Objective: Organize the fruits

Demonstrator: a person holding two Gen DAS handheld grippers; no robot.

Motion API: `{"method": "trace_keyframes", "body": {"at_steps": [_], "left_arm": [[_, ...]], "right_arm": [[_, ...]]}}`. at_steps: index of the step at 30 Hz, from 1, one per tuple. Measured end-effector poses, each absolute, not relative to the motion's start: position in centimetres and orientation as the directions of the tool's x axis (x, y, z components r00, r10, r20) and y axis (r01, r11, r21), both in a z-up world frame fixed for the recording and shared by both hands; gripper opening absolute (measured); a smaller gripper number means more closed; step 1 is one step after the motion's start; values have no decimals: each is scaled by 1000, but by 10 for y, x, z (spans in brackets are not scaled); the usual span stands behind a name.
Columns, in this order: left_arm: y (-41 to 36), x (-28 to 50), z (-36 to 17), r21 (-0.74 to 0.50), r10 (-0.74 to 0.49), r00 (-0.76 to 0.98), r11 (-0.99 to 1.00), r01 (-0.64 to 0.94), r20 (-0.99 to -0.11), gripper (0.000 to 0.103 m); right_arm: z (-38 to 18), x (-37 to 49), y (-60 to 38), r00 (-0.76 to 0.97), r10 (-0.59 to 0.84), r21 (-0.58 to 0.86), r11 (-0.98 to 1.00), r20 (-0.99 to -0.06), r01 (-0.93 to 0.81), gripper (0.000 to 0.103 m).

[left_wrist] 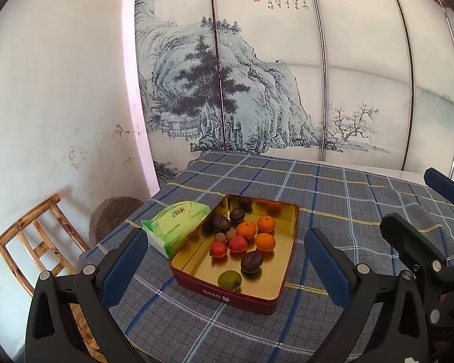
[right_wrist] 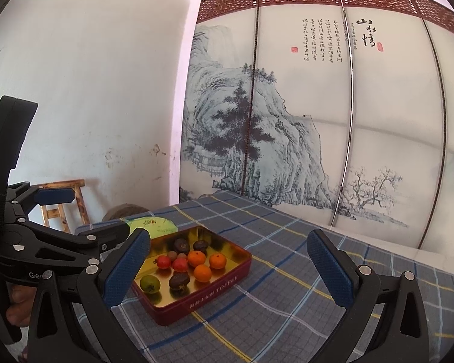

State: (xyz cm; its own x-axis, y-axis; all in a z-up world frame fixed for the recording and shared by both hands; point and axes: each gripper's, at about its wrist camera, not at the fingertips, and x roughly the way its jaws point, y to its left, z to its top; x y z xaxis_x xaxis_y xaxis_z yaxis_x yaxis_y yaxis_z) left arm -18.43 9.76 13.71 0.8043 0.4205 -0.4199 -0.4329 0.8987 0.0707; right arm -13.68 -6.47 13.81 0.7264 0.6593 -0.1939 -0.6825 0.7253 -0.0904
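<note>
A red tin (left_wrist: 196, 260) with a gold inside sits on the plaid tablecloth and holds all the fruit. In it lie three oranges (left_wrist: 246, 230), two red fruits (left_wrist: 218, 249), three dark brown fruits (left_wrist: 251, 261), a green fruit (left_wrist: 229, 279) and small brown ones (left_wrist: 219, 237). My left gripper (left_wrist: 225, 233) hovers open in front of the tin, nothing between its fingers. My right gripper (right_wrist: 228, 236) is open too, nearer the tin's (right_wrist: 212, 296) right side and empty. Each shows in the other's view: the right gripper (left_wrist: 420, 208) and the left gripper (right_wrist: 100, 211).
A green tissue pack (left_wrist: 175, 227) lies against the tin's left side. The tablecloth (left_wrist: 348, 199) stretches bare to the right and back. Behind stands a painted folding screen (left_wrist: 287, 90). A wooden stool (left_wrist: 36, 242) and a round grey object (left_wrist: 112, 214) sit off the table's left.
</note>
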Motion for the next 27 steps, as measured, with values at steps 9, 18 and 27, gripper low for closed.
{"method": "trace_keyframes", "body": {"at_steps": [9, 18, 27], "left_arm": [[101, -181, 127, 83, 420, 792, 899, -431, -444, 103], [106, -162, 126, 117, 449, 761, 885, -450, -469, 103], [104, -151, 134, 152, 457, 763, 885, -439, -456, 103]], "right_arm": [[135, -134, -67, 721, 660, -81, 724, -211, -685, 103], [124, -93, -79, 661, 686, 29, 700, -304, -713, 103], [46, 61, -153, 590, 430, 56, 836, -683, -545, 103]]}}
